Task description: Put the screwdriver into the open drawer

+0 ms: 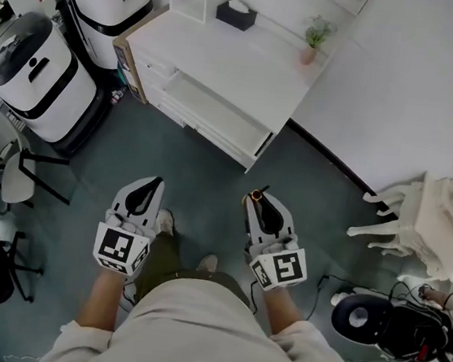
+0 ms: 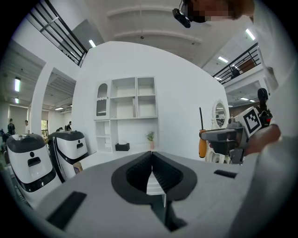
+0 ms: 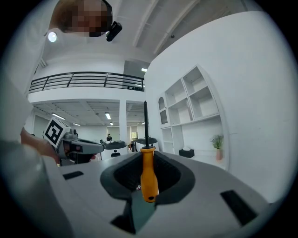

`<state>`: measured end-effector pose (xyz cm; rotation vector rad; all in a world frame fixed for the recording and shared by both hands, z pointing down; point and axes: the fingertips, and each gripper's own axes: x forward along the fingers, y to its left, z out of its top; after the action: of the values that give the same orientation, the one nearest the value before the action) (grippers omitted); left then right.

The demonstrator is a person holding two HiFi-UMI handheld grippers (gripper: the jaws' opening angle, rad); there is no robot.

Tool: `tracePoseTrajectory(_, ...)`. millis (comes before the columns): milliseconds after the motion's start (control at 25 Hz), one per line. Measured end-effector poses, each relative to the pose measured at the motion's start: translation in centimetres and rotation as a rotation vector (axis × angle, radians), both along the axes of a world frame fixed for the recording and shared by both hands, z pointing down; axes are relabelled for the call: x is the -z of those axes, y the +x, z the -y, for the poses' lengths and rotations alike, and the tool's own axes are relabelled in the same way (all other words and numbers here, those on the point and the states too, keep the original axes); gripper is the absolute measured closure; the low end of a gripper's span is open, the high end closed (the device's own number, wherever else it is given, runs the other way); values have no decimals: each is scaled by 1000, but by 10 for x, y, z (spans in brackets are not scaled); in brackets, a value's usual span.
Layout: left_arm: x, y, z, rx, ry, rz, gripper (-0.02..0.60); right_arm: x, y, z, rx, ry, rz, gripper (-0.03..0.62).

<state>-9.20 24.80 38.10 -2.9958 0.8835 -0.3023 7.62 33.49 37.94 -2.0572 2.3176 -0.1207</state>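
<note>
A person's right gripper (image 1: 256,196) clamps the orange-handled screwdriver (image 3: 149,174), its shaft pointing up, while the left gripper (image 1: 156,182) beside it shows its jaws pressed together on nothing. Across the floor (image 1: 202,181), the white desk's (image 1: 225,57) open drawer (image 1: 218,114) lies well apart.

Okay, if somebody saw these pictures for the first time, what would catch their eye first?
Probably the orange-handled screwdriver, standing upright and clamped in the right gripper. Next comes the open drawer of the white desk, straight ahead beyond both grippers. The left gripper is shut with nothing in it.
</note>
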Motion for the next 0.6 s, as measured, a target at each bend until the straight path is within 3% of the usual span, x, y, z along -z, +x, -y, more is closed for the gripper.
tracePoseTrajectory(240, -2, -2, 36, 8, 1, -19, 577, 0, -1, 31, -4, -4, -12, 517)
tracePoseTrajectory(600, 3, 24, 122, -50, -3, -46, 577, 6, 13, 102, -47, -16, -28, 517)
